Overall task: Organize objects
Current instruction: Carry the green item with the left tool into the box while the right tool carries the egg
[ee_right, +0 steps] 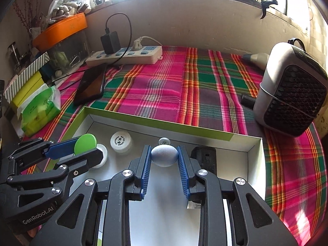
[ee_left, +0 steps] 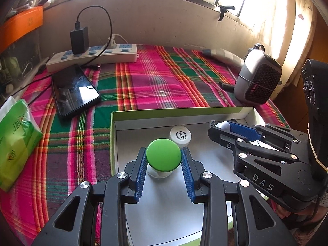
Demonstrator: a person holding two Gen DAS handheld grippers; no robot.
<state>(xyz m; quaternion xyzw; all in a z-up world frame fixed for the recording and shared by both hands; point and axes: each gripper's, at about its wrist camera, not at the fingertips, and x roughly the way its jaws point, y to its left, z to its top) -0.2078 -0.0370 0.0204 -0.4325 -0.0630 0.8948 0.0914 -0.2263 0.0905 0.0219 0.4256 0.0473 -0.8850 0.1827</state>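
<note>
A shallow white box with a lime-green rim (ee_left: pixel 184 110) (ee_right: pixel 164 127) lies on the plaid cloth. My left gripper (ee_left: pixel 163 153) is shut on a small jar with a green lid (ee_left: pixel 163 155) (ee_right: pixel 85 144) inside the box. My right gripper (ee_right: pixel 164 153) is shut on a pale egg-shaped object (ee_right: pixel 164 155) (ee_left: pixel 224 125), also over the box. A white round cap with black print (ee_left: pixel 180 135) (ee_right: pixel 121 141) sits in the box between them. A small white disc (ee_right: pixel 164 141) and a black block (ee_right: pixel 205 157) lie near the box's far wall.
A black phone (ee_left: pixel 74 89) and a white power strip with a charger (ee_left: pixel 92 56) lie at the back left. A green tissue pack (ee_left: pixel 14 143) is at the left. A grey heater (ee_right: pixel 291 94) stands at the right. An orange tray (ee_right: pixel 61 28) sits on a shelf.
</note>
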